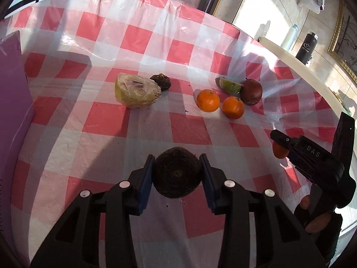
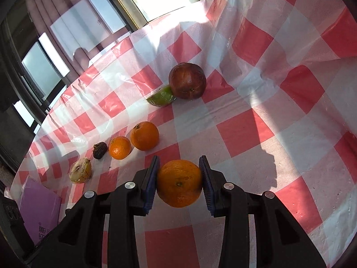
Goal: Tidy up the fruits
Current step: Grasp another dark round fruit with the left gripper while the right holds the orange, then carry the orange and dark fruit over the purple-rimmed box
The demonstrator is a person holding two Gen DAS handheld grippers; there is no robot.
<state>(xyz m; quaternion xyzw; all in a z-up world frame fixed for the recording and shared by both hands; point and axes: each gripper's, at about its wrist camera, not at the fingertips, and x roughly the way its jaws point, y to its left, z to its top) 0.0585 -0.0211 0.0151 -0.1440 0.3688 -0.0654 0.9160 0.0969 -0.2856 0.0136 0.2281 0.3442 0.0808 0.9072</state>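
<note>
Checked surface (image 1: pixel 183 51) spread wide; near its middle sit a wrapped fruit half (image 1: pixel 136 93), a dark red fruit (image 1: pixel 251 92), two oranges (image 1: pixel 208 100); left hand-held gripper (image 1: pixel 177 174) pinching a brown hairy fruit (image 1: pixel 177 175); right hand-held gripper (image 2: pixel 179 183) clamped on an orange (image 2: pixel 179 183).

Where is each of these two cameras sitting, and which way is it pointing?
Left wrist view: sits on the left gripper, looking along its fingers, shut on a dark brown fruit, across the checkered tablecloth; the right gripper and the person's hand show at right.
Right wrist view: sits on the right gripper, shut on an orange, facing the window; no hand shows.
Shared: two loose oranges, lime wedge, dark red fruit, wrapped yellow fruit.
</note>
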